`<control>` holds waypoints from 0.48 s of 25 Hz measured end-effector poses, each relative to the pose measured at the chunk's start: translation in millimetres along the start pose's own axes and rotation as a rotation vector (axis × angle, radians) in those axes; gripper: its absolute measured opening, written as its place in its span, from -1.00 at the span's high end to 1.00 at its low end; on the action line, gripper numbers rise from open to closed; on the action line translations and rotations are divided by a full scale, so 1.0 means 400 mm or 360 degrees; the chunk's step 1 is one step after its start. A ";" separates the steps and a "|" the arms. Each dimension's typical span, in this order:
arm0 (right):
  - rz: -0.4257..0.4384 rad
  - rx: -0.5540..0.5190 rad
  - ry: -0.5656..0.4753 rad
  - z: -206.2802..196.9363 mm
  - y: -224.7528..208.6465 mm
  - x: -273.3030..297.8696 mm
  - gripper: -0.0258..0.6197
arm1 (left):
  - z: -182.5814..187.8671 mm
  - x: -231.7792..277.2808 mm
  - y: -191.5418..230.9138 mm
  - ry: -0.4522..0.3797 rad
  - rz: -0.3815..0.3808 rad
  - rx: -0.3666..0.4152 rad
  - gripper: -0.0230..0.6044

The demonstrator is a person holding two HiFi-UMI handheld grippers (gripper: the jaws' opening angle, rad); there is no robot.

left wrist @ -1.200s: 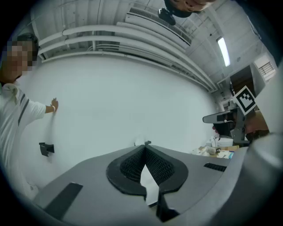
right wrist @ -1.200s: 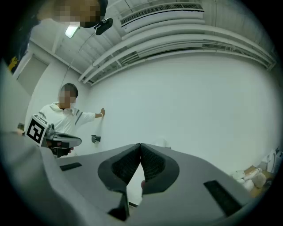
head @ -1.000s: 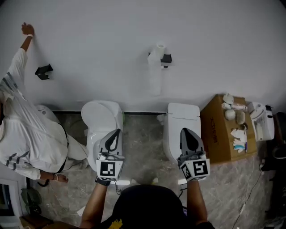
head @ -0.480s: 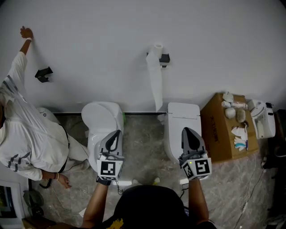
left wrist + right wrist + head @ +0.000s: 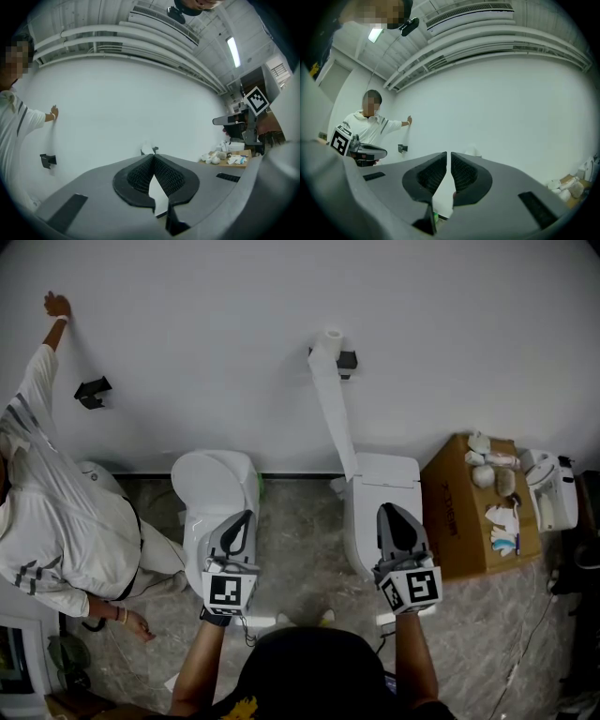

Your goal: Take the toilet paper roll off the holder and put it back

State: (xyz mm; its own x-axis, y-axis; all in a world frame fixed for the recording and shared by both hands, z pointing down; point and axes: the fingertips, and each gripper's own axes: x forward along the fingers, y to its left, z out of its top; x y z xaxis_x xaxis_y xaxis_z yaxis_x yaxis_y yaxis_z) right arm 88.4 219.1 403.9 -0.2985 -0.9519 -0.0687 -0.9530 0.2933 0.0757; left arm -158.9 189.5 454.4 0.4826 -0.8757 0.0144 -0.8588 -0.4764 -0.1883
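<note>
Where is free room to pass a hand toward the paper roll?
Free: the floor between the left toilet and right toilet, and the wall left of the toilet paper roll. Crowded: the cardboard box top, with small items; a person stands at left.

White wall (image 5: 187, 296); marbled grey floor (image 5: 300, 531); left toilet (image 5: 214, 486), right toilet (image 5: 386, 479); cardboard box (image 5: 459, 521).

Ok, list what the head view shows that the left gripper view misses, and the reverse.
Head view only: two toilets, the floor, and the paper tail hanging off the roll.
Left gripper view only: ceiling pipes, a strip light, and the left gripper seen shut and empty.
Both: the roll on its holder, the black bracket, the box, the right gripper, and a person touching the wall.
</note>
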 end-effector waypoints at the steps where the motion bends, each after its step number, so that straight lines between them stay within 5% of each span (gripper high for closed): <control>1: 0.0009 -0.0001 0.0000 0.002 0.002 0.001 0.80 | 0.002 0.000 0.000 -0.0001 -0.0001 -0.0003 0.87; 12: 0.0061 0.0045 0.0035 -0.007 0.004 0.006 0.10 | 0.015 0.005 -0.019 -0.0019 -0.0036 0.0007 0.87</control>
State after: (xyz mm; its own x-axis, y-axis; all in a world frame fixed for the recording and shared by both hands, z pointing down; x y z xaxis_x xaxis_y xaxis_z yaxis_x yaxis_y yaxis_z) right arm 86.3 217.2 406.7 -0.3341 -0.9415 -0.0446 -0.9420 0.3319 0.0500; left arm -150.3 191.7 450.1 0.5039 -0.8637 0.0071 -0.8469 -0.4957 -0.1923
